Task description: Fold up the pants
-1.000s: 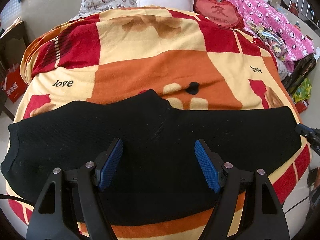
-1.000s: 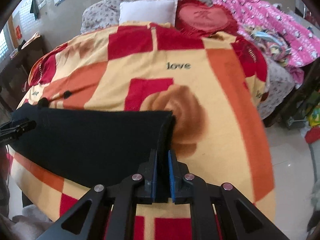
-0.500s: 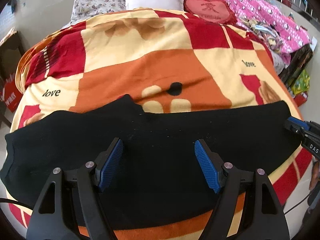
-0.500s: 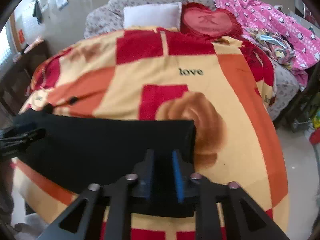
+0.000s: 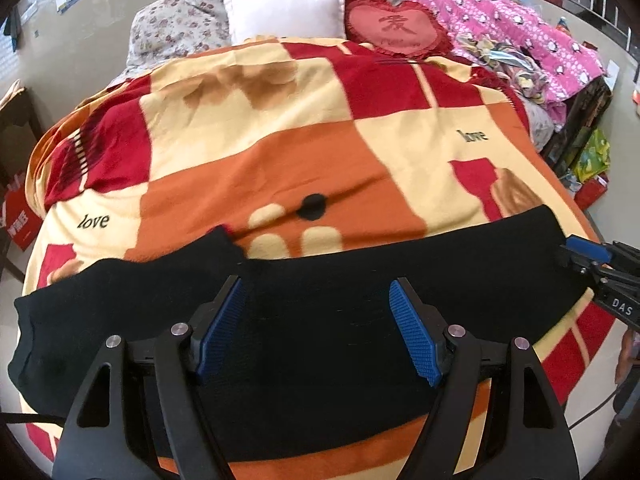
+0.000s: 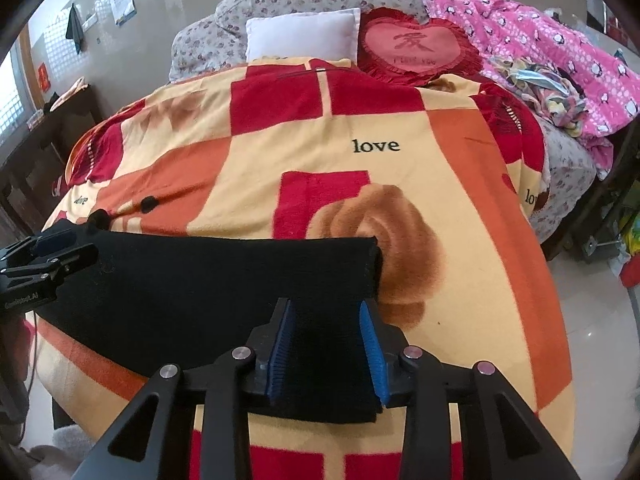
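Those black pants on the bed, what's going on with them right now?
A person with a handheld gripper in each hand is folding the black pants, which lie spread sideways across the checked blanket on the bed. The left gripper hovers open over the middle of the pants. The right gripper is at the pants' right end with its jaws parted around the fabric, not clamped on it. The pants lie flat, doubled into one long band, and no further fold has been started.
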Action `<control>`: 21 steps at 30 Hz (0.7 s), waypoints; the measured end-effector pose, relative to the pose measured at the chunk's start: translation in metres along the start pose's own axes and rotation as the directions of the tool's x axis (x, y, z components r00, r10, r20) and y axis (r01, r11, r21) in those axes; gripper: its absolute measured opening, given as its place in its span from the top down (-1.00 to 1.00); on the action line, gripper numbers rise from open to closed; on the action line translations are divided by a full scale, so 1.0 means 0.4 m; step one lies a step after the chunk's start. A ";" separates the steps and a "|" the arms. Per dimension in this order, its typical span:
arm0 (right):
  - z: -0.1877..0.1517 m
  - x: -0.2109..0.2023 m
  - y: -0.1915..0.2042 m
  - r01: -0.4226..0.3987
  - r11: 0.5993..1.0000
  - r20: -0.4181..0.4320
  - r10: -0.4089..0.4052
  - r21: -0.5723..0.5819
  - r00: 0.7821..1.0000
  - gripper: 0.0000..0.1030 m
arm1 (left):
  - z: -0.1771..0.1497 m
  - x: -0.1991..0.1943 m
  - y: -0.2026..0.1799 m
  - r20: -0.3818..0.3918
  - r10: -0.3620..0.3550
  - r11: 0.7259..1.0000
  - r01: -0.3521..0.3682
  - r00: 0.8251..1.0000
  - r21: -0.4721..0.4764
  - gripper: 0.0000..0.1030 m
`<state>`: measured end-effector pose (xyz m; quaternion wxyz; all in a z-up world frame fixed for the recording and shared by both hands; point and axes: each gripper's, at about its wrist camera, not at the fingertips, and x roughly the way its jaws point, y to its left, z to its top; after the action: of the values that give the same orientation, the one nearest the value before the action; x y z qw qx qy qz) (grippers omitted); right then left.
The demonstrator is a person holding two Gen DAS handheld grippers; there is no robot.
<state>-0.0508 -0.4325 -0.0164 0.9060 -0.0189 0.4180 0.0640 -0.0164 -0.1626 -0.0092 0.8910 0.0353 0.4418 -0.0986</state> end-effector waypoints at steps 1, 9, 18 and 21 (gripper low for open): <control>-0.002 -0.002 -0.003 0.001 1.000 -0.001 -0.001 0.004 1.000 0.34 | 0.001 -0.001 -0.008 0.001 -0.009 1.000 0.009 1.000 0.005 -0.45; -0.023 0.002 -0.019 0.012 1.000 -0.018 -0.012 0.014 1.000 0.10 | 0.003 0.030 -0.071 -0.046 -0.087 0.996 0.088 0.995 0.027 -0.45; -0.037 0.010 -0.032 0.004 1.000 -0.032 -0.003 0.031 0.999 0.10 | 0.009 0.043 -0.090 -0.064 -0.100 0.994 0.103 0.993 0.044 -0.45; -0.024 -0.001 -0.025 -0.005 1.000 -0.017 0.005 0.024 1.000 0.10 | 0.013 0.030 -0.068 -0.052 -0.089 0.995 0.091 0.995 0.030 -0.45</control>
<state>-0.0568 -0.4434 -0.0225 0.9025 -0.0076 0.4263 0.0610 -0.0109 -0.1915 -0.0151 0.8734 0.0321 0.4639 -0.1447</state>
